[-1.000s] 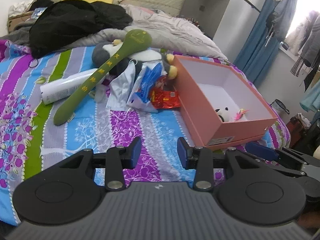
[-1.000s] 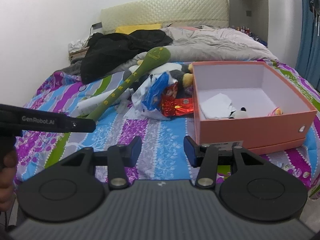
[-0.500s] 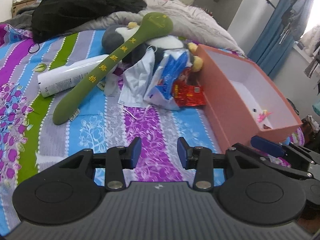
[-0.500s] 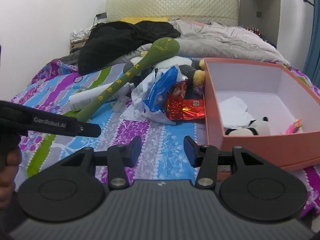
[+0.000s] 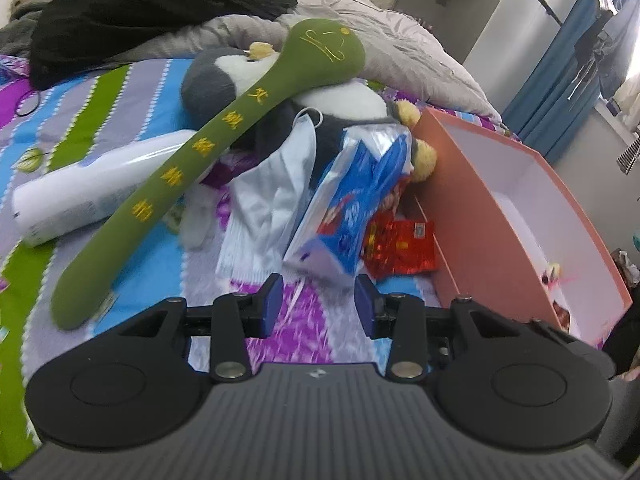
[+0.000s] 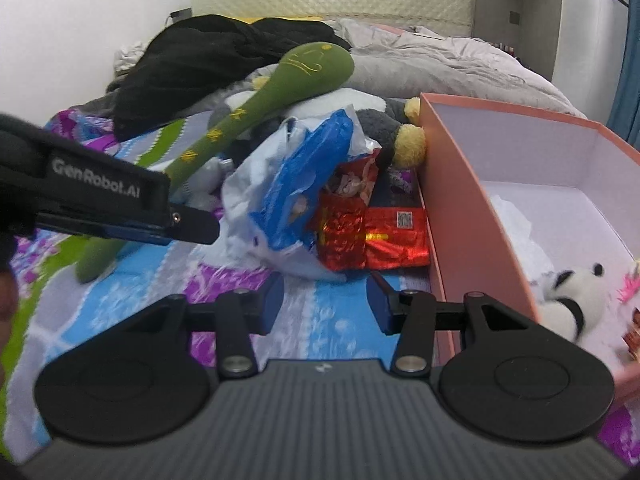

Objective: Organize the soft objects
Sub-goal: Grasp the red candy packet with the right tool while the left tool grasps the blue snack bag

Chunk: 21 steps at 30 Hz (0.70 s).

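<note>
Blue-and-white snack bag lies just ahead of the left gripper, nearer it than the right gripper; both part-open, empty.

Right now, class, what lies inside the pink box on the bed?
Inside the pink box: a small panda plush, crumpled white paper and a pink-tufted item at the edge. The near wall hides the rest of the floor.

A long green plush with yellow embroidered characters is laid diagonally across a grey-and-white penguin plush. Beside them, an open pink box is seen, with a small panda plush lying inside.
</note>
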Tool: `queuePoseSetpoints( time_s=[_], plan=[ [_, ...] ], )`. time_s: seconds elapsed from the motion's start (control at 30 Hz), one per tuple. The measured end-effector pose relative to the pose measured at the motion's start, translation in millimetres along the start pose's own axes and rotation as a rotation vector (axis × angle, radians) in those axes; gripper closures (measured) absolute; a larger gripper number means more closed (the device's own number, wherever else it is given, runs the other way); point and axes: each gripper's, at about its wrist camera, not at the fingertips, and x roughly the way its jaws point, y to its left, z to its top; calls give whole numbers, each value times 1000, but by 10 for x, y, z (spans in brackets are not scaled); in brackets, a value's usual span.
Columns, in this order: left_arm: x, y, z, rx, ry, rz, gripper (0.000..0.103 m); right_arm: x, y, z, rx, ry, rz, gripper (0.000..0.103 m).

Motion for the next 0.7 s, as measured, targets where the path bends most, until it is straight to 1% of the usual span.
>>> queuePoseSetpoints(
  time_s=[0.13, 0.3, 0.47, 0.53, 0.6, 0.63, 0.67, 0.7],
  plan=[
    [191, -6, 145, -10, 9, -33, 58, 248, -52, 98, 24, 5, -10, 54],
    [439, -10, 275, -7, 40, -76, 58, 483, -113, 157, 53, 14, -15, 54],
    [652, -16, 347, 11, 61, -81, 58, 708, -146, 146, 56, 31, -35, 54],
    [726, -1, 369, 5, 69, -84, 58, 797, -199, 141, 81, 42, -17, 54],
    [793, 8, 389, 4, 75, -85, 59, 837, -197, 149, 74, 37, -3, 54],
    [814, 2, 396, 9, 76, -85, 61, 853, -188, 154, 66, 35, 4, 54],
    [836, -11, 401, 21, 77, -81, 68, 861, -179, 154, 60, 35, 10, 56],
    [851, -23, 403, 29, 76, -71, 71, 869, -173, 157, 58, 36, 19, 58]
  ],
)
